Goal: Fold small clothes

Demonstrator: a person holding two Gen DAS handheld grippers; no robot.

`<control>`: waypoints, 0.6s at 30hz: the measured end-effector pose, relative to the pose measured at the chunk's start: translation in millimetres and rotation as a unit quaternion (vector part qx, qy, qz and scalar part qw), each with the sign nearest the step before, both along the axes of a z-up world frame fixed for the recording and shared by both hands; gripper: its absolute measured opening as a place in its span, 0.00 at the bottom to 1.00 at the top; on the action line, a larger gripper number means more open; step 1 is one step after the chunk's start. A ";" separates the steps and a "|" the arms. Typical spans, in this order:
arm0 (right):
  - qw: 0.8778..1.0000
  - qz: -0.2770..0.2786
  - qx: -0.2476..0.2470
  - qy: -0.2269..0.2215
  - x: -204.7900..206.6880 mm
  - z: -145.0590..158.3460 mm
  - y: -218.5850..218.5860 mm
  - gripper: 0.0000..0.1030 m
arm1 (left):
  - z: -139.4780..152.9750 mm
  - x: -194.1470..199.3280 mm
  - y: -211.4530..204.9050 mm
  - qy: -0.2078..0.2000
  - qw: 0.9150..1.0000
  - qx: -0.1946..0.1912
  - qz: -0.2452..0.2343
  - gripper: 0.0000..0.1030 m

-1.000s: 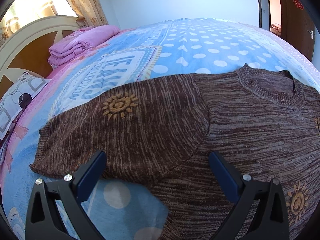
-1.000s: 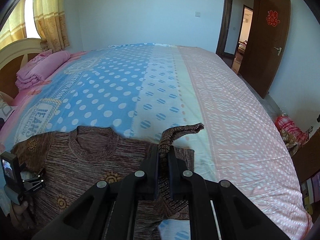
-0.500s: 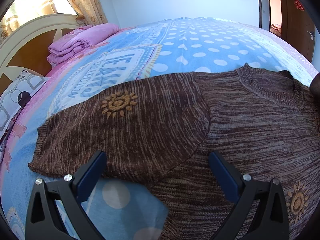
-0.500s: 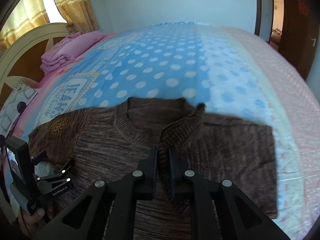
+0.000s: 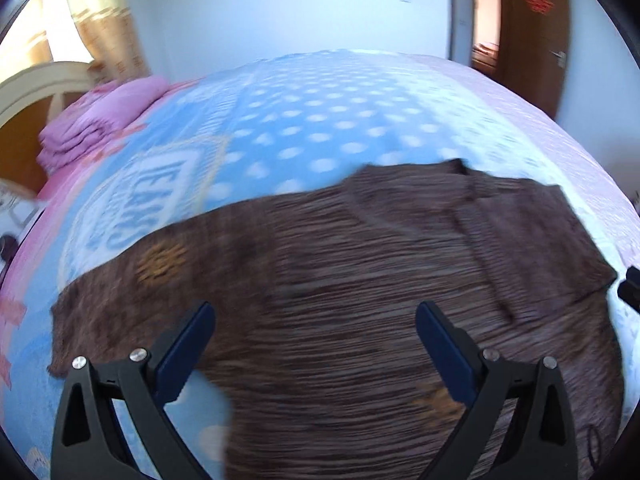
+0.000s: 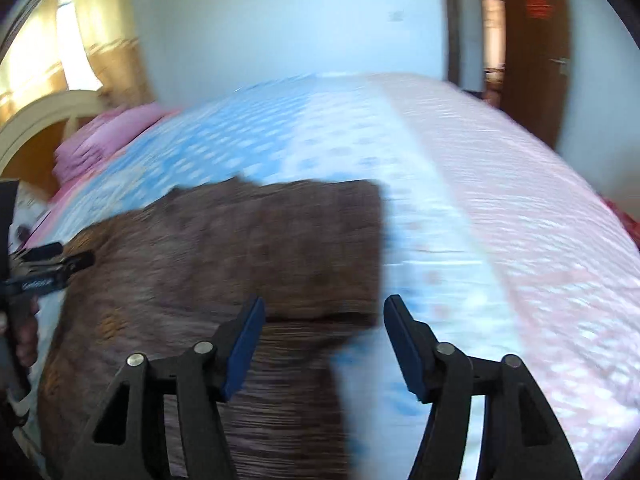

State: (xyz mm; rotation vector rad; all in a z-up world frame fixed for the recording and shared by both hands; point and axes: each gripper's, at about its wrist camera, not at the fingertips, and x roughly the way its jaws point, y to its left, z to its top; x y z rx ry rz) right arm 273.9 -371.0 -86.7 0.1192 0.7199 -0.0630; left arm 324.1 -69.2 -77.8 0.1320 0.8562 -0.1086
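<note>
A brown sweater [image 5: 360, 280] lies flat on the bed [image 5: 320, 120], its body spread across the near part of the blue dotted sheet. Both views are motion-blurred, so fine detail is lost.

Edges and room: in the left wrist view the sweater's left sleeve [image 5: 132, 280] stretches out toward the pink side of the sheet, its cuff end near the left gripper's left finger. The right sleeve [image 5: 532, 240] is folded inward over the chest, making a straight flap with a clean outer edge; beyond that edge the sheet lies bare toward the door [image 5: 532, 32]. Past the collar the sheet runs open and flat to the far wall. A folded pink blanket [image 5: 100, 128] sits by the headboard [image 5: 36, 92], well apart from the sweater.

The left gripper [image 5: 316, 320] hovers over the sweater's lower body with its jaws wide apart, holding nothing.

In the right wrist view the right gripper [image 6: 324, 320] has its jaws apart and empty. Its left finger lies over the sweater just below the folded flap's lower edge [image 6: 320, 316]; its right finger is over bare sheet, beside the sweater's right edge. The left gripper [image 6: 60, 264] shows at the far left of this view, at the sweater's other side.
</note>
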 end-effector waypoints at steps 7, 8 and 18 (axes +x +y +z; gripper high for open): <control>0.999 -0.030 0.020 -0.017 -17.2 -22.6 -33.7 0.65 | -26.0 26.4 -92.2 0.056 0.997 -0.025 -0.046 0.75; 0.999 -0.025 0.025 -0.012 -18.1 -24.7 -37.2 0.65 | -32.6 33.1 -96.8 0.067 0.996 -0.028 -0.043 0.62; 0.999 -0.028 0.028 -0.013 -21.6 -33.0 -41.8 0.66 | -15.6 25.2 -110.7 0.037 0.993 -0.083 -0.074 0.03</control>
